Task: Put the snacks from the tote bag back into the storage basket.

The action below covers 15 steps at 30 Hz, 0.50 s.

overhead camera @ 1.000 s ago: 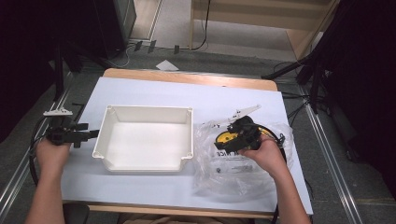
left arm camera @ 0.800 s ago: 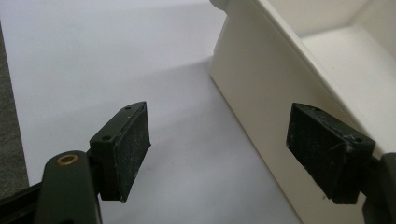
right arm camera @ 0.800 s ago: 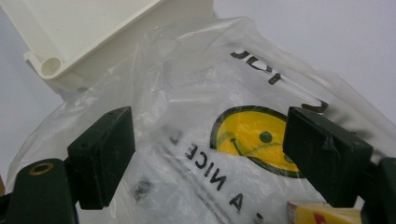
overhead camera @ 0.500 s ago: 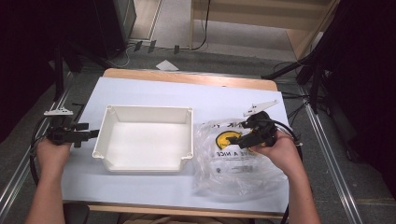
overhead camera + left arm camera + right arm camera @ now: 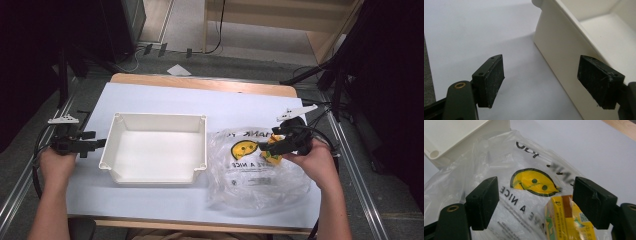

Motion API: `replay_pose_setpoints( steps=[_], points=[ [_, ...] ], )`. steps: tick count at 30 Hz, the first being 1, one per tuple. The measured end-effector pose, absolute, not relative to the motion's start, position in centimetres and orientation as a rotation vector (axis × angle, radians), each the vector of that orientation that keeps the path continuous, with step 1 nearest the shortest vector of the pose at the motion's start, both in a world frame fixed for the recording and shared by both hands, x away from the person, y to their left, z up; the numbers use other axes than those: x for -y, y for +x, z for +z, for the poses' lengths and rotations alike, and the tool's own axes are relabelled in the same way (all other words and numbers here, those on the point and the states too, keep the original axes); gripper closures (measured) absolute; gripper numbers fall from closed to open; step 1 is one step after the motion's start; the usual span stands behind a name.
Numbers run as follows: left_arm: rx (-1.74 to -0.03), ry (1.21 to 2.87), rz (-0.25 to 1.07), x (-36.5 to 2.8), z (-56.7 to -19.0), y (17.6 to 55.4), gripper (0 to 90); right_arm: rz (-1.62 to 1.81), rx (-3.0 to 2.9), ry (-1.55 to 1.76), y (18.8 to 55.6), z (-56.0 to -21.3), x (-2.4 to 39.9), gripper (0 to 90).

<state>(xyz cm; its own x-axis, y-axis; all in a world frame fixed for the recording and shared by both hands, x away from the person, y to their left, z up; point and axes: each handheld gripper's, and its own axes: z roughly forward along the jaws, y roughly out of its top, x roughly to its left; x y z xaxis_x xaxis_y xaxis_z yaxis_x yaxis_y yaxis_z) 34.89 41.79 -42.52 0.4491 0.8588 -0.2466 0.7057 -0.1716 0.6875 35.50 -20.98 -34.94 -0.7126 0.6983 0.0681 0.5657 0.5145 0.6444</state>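
My right fingers (image 5: 537, 202) hang wide open, just been narrowing a touch, over the yellow carton (image 5: 567, 220) on the smiley plastic bag (image 5: 250, 170), left fingers (image 5: 549, 80) open by the white tray (image 5: 155, 150), so I could easily snag film instead.

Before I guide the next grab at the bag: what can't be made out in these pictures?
- Yellow carton: right gripper view, lower part cut off by the bottom edge; small print blurred.
- Clear plastic smiley-face bag: high view, its opening is lost in crumpled folds.
- White rectangular plastic bin: left gripper view, most of it cut off by the top and right edges.
- Right tongs: high view, too small to judge contact with the carton.
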Motion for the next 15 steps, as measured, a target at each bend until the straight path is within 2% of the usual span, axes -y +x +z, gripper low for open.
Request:
replay_pose_setpoints(
  steps=[15],
  points=[
    [-1.313,1.941,0.253,-41.7,-42.6,34.9,22.7,0.960,-2.518,1.165,36.0,-35.7,23.6,24.0]
  ],
)
